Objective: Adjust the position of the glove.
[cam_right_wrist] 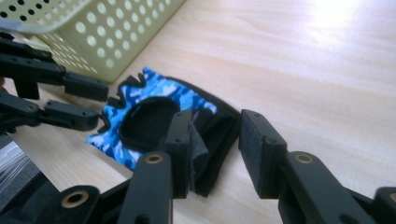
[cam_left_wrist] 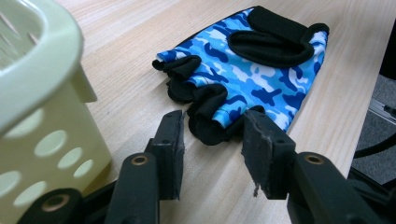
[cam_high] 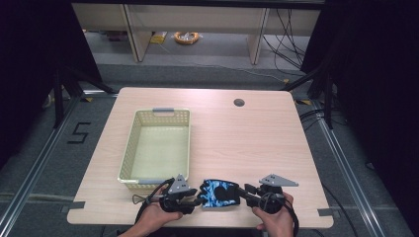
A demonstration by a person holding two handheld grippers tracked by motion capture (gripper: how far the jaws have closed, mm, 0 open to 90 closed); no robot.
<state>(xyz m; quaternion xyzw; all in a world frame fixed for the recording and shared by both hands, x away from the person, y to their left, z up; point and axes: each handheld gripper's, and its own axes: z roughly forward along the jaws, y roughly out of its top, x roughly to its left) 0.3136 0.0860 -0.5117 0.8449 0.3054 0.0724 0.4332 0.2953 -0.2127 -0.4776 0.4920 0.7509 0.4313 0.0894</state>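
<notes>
Glove [cam_high: 220, 193], blue camouflage with black trim, is seen flat on the table [cam_high: 247, 143] at the lower centre of the high view, near the front edge, just right of the basket's [cam_high: 157, 143] near corner. It is flanked by the left gripper [cam_high: 197, 196] at its finger end and the right gripper [cam_high: 243, 191] at its cuff end, each held in a hand at the bottom of the frame. In the left gripper view the jaws are spread, with the black finger stubs lying between their tips. In the right gripper view the jaws are likewise parted, straddling the black cuff edge without closing on it; the left gripper's jaws are seen at the left of that frame.
</notes>
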